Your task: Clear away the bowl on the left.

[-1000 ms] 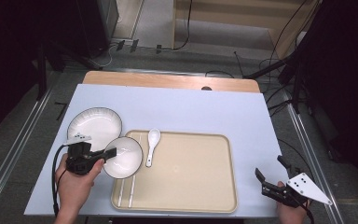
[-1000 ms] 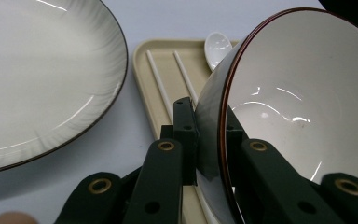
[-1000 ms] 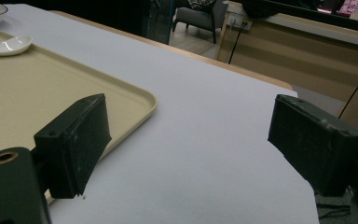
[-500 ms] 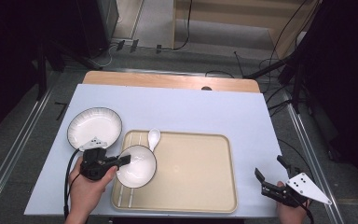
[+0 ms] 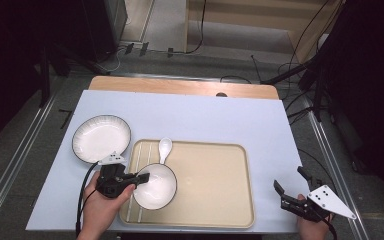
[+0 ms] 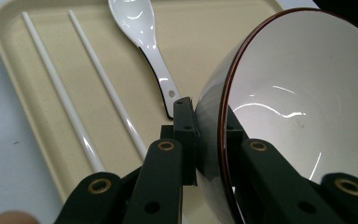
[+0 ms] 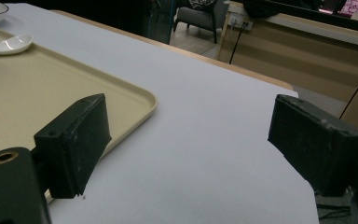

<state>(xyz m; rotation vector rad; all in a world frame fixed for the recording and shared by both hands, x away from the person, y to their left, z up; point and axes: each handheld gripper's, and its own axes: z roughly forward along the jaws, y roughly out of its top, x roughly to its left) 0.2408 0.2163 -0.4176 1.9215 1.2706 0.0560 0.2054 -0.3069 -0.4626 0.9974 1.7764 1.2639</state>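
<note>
Over the tray's (image 5: 240, 150) left end, bowl (image 5: 155, 186) rim pinched in left gripper (image 5: 141, 178), bare tray beyond; right gripper (image 5: 292, 187) spread wide.

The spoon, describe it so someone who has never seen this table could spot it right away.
Start at the beige tray in the middle of the pale blue table. At the tray's far left corner lies the spoon, white and glossy, bowl end pointing away from the person. Unlike the two thin white chopsticks beside it, it is short with a broad scoop.

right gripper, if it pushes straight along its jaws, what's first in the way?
Probably nothing: the right gripper, jaws open, points over bare table toward the far edge. The tray corner sits just left of that line, though depth is unclear.
</note>
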